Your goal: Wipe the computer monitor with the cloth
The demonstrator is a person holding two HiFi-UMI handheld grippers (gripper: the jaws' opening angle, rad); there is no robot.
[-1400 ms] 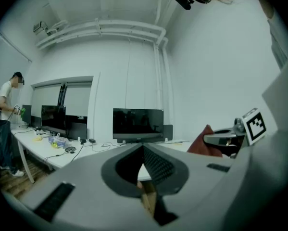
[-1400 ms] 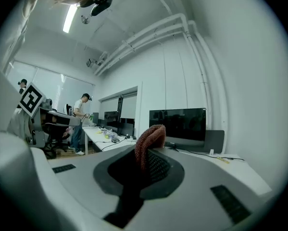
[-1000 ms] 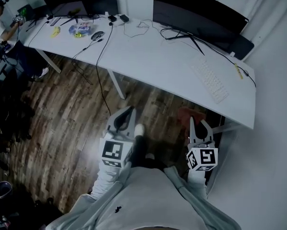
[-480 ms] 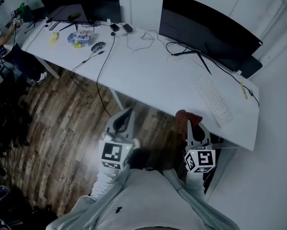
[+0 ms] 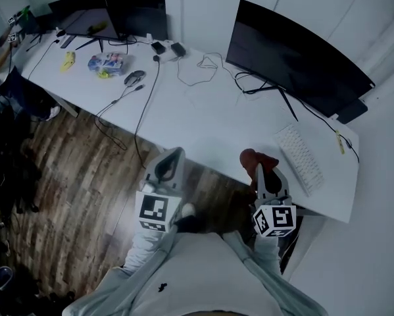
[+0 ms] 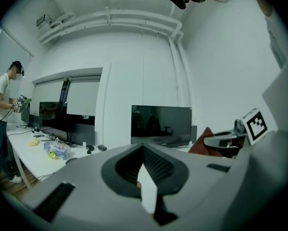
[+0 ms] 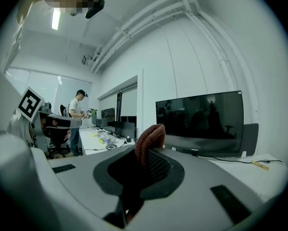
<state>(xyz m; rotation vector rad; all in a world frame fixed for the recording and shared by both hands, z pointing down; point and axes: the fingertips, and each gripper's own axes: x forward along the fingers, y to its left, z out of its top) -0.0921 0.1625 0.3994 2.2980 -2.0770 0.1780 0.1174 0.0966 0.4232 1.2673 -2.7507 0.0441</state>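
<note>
The right gripper (image 7: 143, 166) pinches a red-brown cloth (image 7: 150, 136) that sticks up. A big dark computer monitor (image 7: 201, 121) stands ahead on the white worktop (image 7: 252, 171).

The head view looks from above the person's chest, steeply down past the left tongs (image 5: 177, 153) and right tongs (image 5: 261, 170) onto the white counter (image 5: 203, 110) and the wooden floor (image 5: 78, 176), with the curved monitor (image 5: 295, 58) far off at upper right. The left gripper view sits low behind its own jaws and faces level across the counter (image 6: 35, 151) toward that monitor (image 6: 161, 124), well away, with the right tongs (image 6: 212, 141) close at its right edge. The right gripper view faces the same way but nearer the monitor (image 7: 201, 121), the left tongs (image 7: 71, 122) at its left edge. All three views share monitor and counter.
</note>
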